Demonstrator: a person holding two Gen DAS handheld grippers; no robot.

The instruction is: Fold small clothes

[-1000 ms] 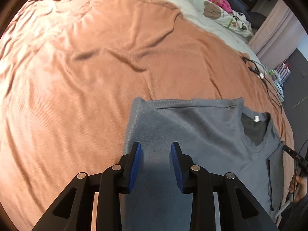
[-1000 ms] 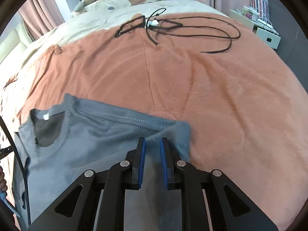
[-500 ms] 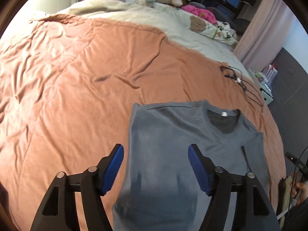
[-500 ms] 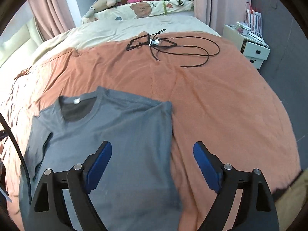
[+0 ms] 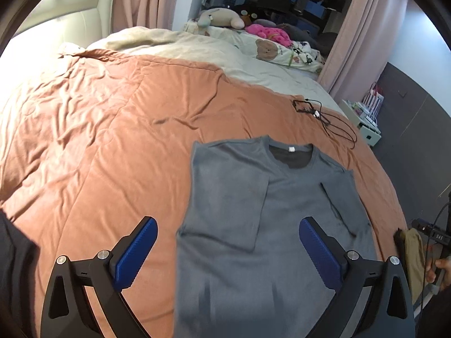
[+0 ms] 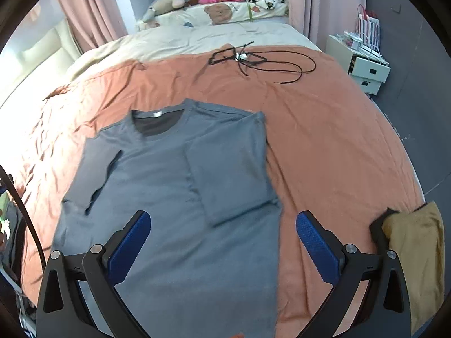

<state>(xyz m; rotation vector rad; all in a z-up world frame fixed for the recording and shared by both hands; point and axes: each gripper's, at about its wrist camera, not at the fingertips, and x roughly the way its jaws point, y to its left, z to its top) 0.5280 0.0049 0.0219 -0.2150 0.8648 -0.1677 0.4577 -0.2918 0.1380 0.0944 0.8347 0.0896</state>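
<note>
With both sleeves laid inward on the shirt (image 5: 262,225), left gripper (image 5: 228,249) and right gripper (image 6: 222,243), just opened, are held released at 6 o'clock; lengthwise folding is judged next.

1 grey tee (image 6: 174,202), 1 cable (image 6: 270,64), 2 plushies (image 6: 166,4)

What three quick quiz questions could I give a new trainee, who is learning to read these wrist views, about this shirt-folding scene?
1. True or false: both sleeves of the grey T-shirt are folded in over its body.
2. What lies on the orange blanket beyond the shirt's collar? A) black cable B) towel C) book
3. Fill in: the left gripper and right gripper are both ____, with nothing between the pads.

Key
1. True.
2. A, the black cable.
3. Open; their jaws have just been opening.
</note>
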